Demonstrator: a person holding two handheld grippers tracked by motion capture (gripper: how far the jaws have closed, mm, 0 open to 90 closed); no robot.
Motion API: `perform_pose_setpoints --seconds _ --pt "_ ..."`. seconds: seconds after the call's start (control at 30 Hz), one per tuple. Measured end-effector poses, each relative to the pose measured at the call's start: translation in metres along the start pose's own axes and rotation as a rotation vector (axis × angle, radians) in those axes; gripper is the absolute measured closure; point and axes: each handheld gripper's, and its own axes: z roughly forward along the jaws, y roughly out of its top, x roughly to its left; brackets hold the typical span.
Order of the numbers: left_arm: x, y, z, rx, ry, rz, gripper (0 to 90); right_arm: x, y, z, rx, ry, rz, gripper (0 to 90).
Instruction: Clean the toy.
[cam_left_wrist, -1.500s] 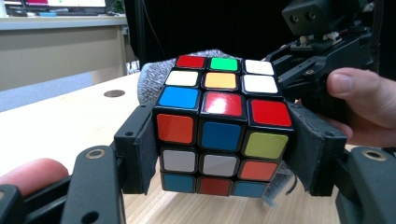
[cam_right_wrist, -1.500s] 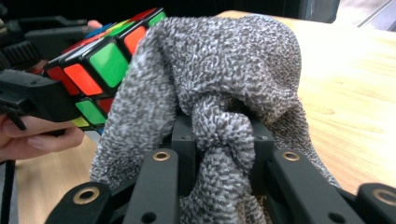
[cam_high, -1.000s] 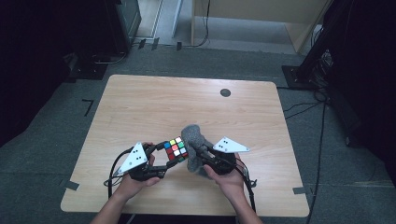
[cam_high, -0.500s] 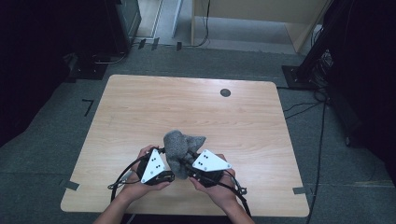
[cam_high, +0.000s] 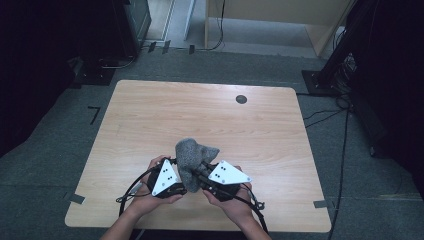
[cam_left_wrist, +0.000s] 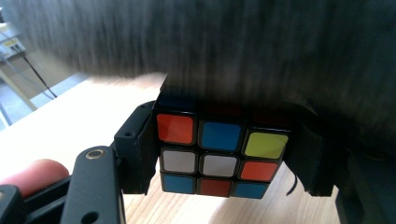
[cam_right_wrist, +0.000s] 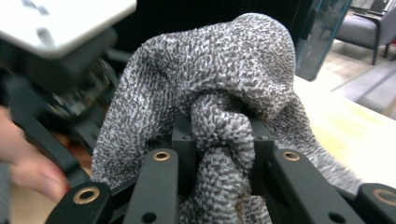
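Observation:
A scrambled puzzle cube (cam_left_wrist: 222, 156) sits clamped between the black jaws of my left gripper (cam_left_wrist: 224, 158), its face showing red, blue, yellow, white and orange squares. A grey knitted cloth (cam_right_wrist: 210, 107) is bunched between the jaws of my right gripper (cam_right_wrist: 219, 140), which is shut on it. In the high view the cloth (cam_high: 192, 155) rises between the left gripper (cam_high: 177, 182) and the right gripper (cam_high: 202, 180) near the table's front edge and covers the cube. The blurred dark cloth (cam_left_wrist: 233, 42) hangs directly over the cube's top in the left gripper view.
The wooden table (cam_high: 200, 115) stretches away beyond the hands, with a small dark round grommet (cam_high: 241, 99) near its far edge. Black cables (cam_high: 132, 187) loop from the grippers toward the front edge. Dark floor and furniture surround the table.
Both grippers came closer together and shifted slightly left. The cloth moved over the cube, which showed in the high view a second ago and is now covered there.

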Motion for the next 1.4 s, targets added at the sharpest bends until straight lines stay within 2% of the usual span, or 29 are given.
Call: perform_pose_setpoints --seconds 0.07,0.13,0.2,0.27,0.33,0.4,0.47,0.53,0.57,0.6,0.63,0.7,0.77,0.8,0.87,0.93,1.0,1.1,1.13,1.17,1.2,1.23,1.3,1.37,1.4 --pt "0.001 0.0 -0.002 -0.004 0.005 0.0 34.4 -0.003 -0.003 0.002 0.018 -0.029 -0.007 72.4" --pt "0.004 -0.001 -0.003 -0.009 0.003 -0.012 34.4 -0.016 -0.006 -0.001 0.028 -0.082 0.05 72.5" --pt "0.009 -0.001 -0.006 -0.034 -0.009 -0.047 34.3 -0.029 -0.008 -0.005 0.046 -0.144 0.078 72.6" --pt "0.014 -0.001 -0.009 -0.071 -0.035 -0.091 34.4 -0.044 -0.01 -0.013 0.013 -0.156 0.149 72.5" --pt "0.018 -0.002 -0.012 -0.122 -0.078 -0.136 34.3 -0.053 -0.011 -0.019 -0.037 -0.116 0.226 72.4" --pt "0.02 -0.002 -0.014 -0.157 -0.111 -0.168 34.3 -0.054 -0.013 -0.017 -0.058 -0.054 0.255 72.2" --pt "0.022 -0.002 -0.016 -0.18 -0.133 -0.192 34.3 -0.051 -0.017 -0.01 -0.053 0.021 0.27 72.2" --pt "0.024 -0.003 -0.018 -0.181 -0.123 -0.196 34.3 -0.049 -0.023 -0.003 -0.057 0.047 0.289 72.2" --pt "0.025 -0.003 -0.019 -0.186 -0.123 -0.201 34.3 -0.052 -0.027 0.001 -0.028 0.063 0.313 72.1" --pt "0.027 -0.004 -0.021 -0.203 -0.128 -0.218 34.4 -0.054 -0.03 0.004 0.006 0.067 0.317 72.1" --pt "0.028 -0.003 -0.022 -0.216 -0.13 -0.231 34.3 -0.056 -0.033 0.008 0.076 0.042 0.302 72.2" --pt "0.031 -0.002 -0.024 -0.235 -0.13 -0.243 34.3 -0.058 -0.038 0.01 0.117 -0.001 0.273 72.3" --pt "0.032 -0.003 -0.024 -0.23 -0.129 -0.242 34.3 -0.061 -0.036 0.005 0.073 -0.001 0.303 72.4" --pt "0.032 -0.003 -0.024 -0.225 -0.129 -0.24 34.3 -0.061 -0.031 -0.001 0.014 -0.006 0.304 72.4" --pt "0.031 -0.004 -0.023 -0.222 -0.133 -0.245 34.4 -0.059 -0.023 -0.009 -0.066 -0.005 0.286 72.3" --pt "0.029 -0.003 -0.021 -0.222 -0.141 -0.242 34.4 -0.053 -0.017 -0.015 -0.116 0.016 0.252 72.2" --pt "0.027 -0.002 -0.021 -0.224 -0.15 -0.241 34.3 -0.048 -0.016 -0.011 -0.106 0.052 0.239 72.3" --pt "0.029 -0.003 -0.021 -0.204 -0.121 -0.24 34.3 -0.047 -0.023 -0.004 -0.077 0.056 0.243 72.5" --pt "0.03 -0.003 -0.022 -0.212 -0.108 -0.254 34.3 -0.049 -0.025 -0.002 -0.052 0.068 0.252 72.4" --pt "0.033 -0.002 -0.024 -0.236 -0.101 -0.285 34.3 -0.052 -0.027 0.0 -0.02 0.058 0.249 72.4" --pt "0.037 -0.002 -0.026 -0.268 -0.099 -0.324 34.3 -0.054 -0.03 0.002 0.014 0.027 0.241 72.5" --pt "0.038 -0.002 -0.027 -0.278 -0.098 -0.335 34.3 -0.056 -0.034 0.004 0.027 0.013 0.258 72.5" --pt "0.042 -0.002 -0.031 -0.316 -0.088 -0.377 34.3 -0.059 -0.039 0.006 0.028 0.008 0.302 72.6" --pt "0.043 -0.003 -0.031 -0.339 -0.086 -0.419 34.3 -0.056 -0.041 0.009 0.019 0.018 0.317 72.6" --pt "0.043 -0.004 -0.03 -0.339 -0.09 -0.426 34.3 -0.052 -0.041 0.011 0.005 0.037 0.312 72.7"
